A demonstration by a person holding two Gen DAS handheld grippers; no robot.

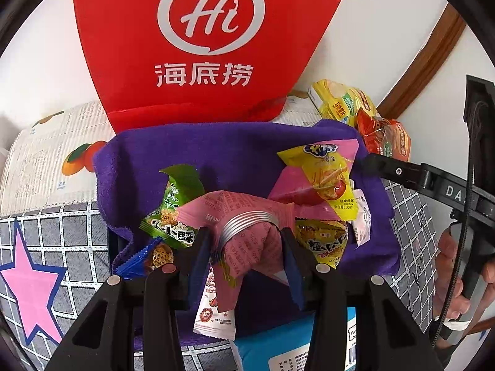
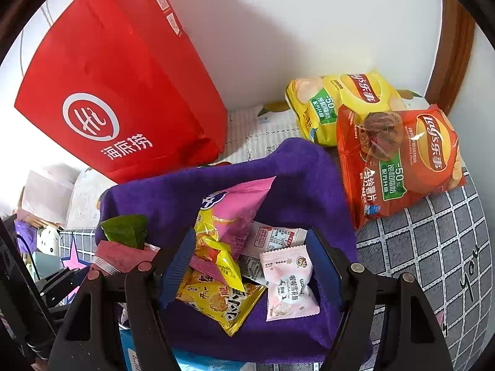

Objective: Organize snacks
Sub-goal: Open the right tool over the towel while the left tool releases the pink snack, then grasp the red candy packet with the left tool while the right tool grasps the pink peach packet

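Observation:
My left gripper (image 1: 244, 247) is shut on a pink snack packet (image 1: 247, 216) with a silver crimped edge, held over a basket lined with a purple cloth (image 1: 216, 148). The same packet shows in the right wrist view (image 2: 123, 258). The basket holds a green packet (image 1: 173, 207), a yellow-and-pink chip bag (image 1: 328, 179) and a yellow cracker packet (image 2: 222, 303). My right gripper (image 2: 250, 269) is open above the basket, with a pale pink nougat packet (image 2: 287, 284) between its fingers but not gripped.
A red paper bag (image 1: 213, 40) stands against the white wall behind the basket. A yellow Lay's bag (image 2: 340, 102) and an orange Lay's bag (image 2: 399, 157) lie at the right. A blue-and-white pack (image 1: 294, 346) lies in front of the basket.

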